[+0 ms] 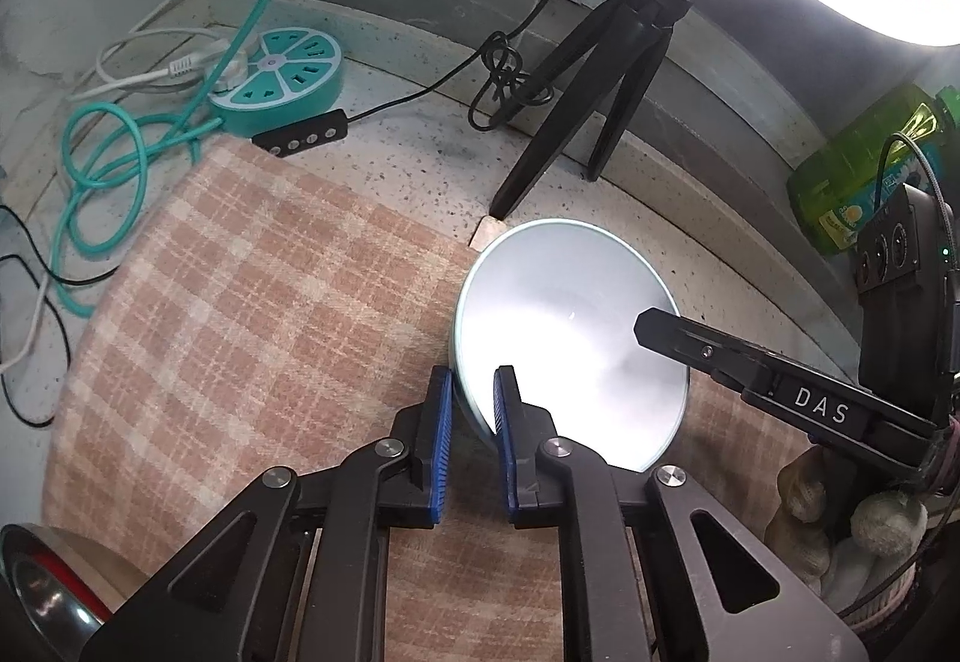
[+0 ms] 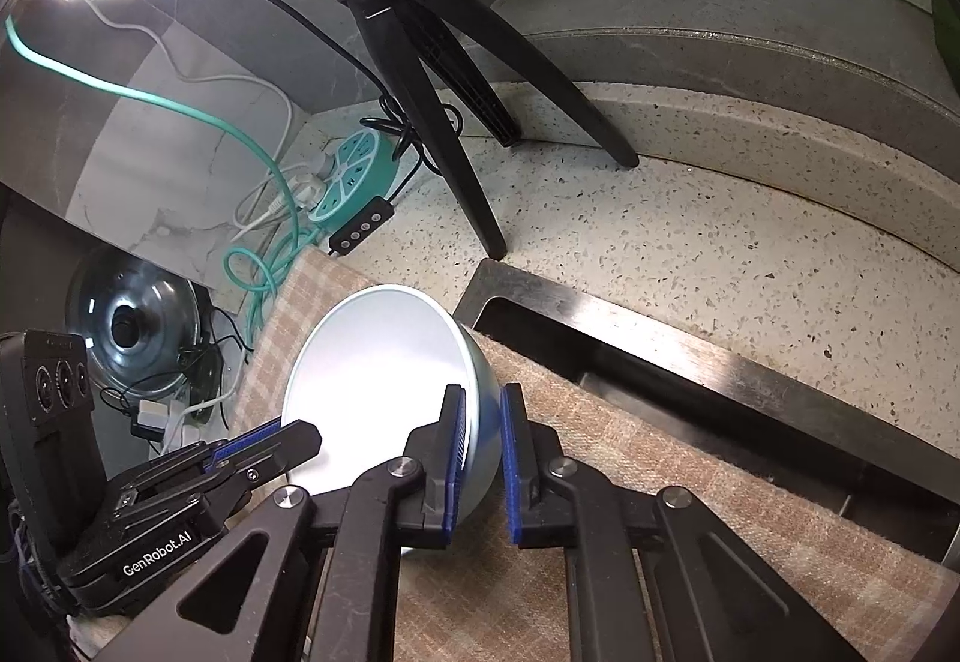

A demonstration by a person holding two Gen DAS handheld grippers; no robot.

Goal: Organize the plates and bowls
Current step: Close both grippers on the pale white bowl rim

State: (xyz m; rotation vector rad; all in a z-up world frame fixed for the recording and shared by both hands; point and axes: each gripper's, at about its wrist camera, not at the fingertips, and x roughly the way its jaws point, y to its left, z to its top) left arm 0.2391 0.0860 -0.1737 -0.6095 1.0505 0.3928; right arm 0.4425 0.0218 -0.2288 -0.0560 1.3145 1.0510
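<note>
Left wrist view: the left gripper point(image 1: 474, 425) is clamped on the near-left rim of the bowl point(image 1: 570, 338), which sits on the checked cloth point(image 1: 240, 302); the right gripper point(image 1: 645, 329) reaches in from the right.

Right wrist view: the right gripper point(image 2: 483, 458) pinches the bowl's point(image 2: 384, 362) right wall; the left gripper point(image 2: 300, 437) grips its opposite rim.

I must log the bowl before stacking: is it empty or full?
Empty. Both wrist views look into the bowl and show only its bare, glossy inside.
</note>
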